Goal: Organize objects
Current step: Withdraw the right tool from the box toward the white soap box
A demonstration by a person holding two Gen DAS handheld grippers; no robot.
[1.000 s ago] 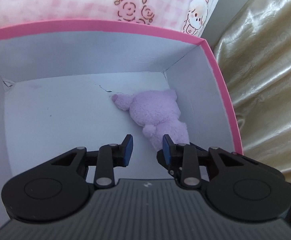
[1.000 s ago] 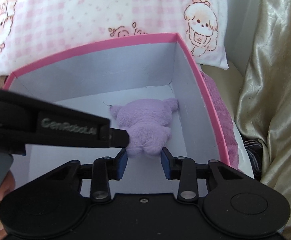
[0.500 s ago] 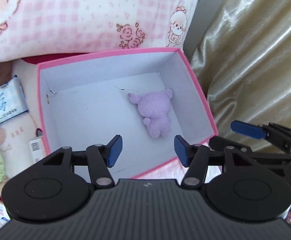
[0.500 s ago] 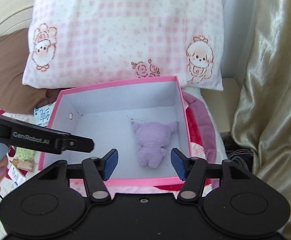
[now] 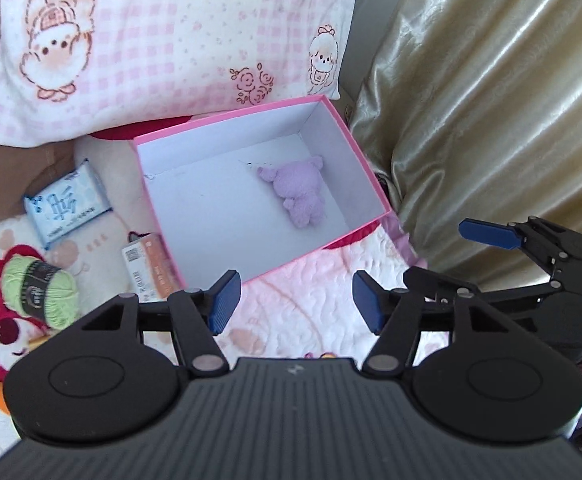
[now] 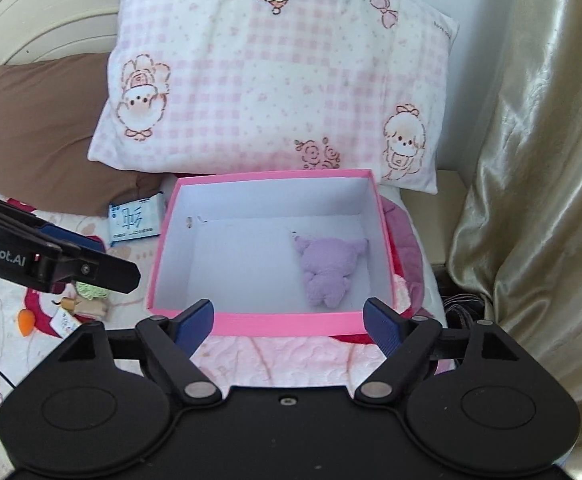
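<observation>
A purple plush toy [image 5: 299, 190] lies face down in the right part of a pink box with a white inside [image 5: 211, 208]; both also show in the right wrist view, the toy [image 6: 329, 266] and the box [image 6: 283, 323]. My left gripper [image 5: 295, 300] is open and empty, above the quilt in front of the box. My right gripper [image 6: 289, 322] is open and empty, just in front of the box's near wall. A blue tissue pack [image 5: 67, 204], a green yarn ball [image 5: 41, 286] and an orange packet [image 5: 151, 268] lie left of the box.
A pink checked pillow [image 6: 275, 76] leans behind the box, with a brown cushion [image 6: 39, 128] to its left. A gold curtain [image 6: 539, 160] hangs on the right. The bed has a pink and white quilt [image 5: 311, 280]. Small items [image 6: 67, 320] lie at left.
Both grippers have pulled back up and away from the box and opened wider. The purple toy stays in the box, and the objects left of the box have come into view.
</observation>
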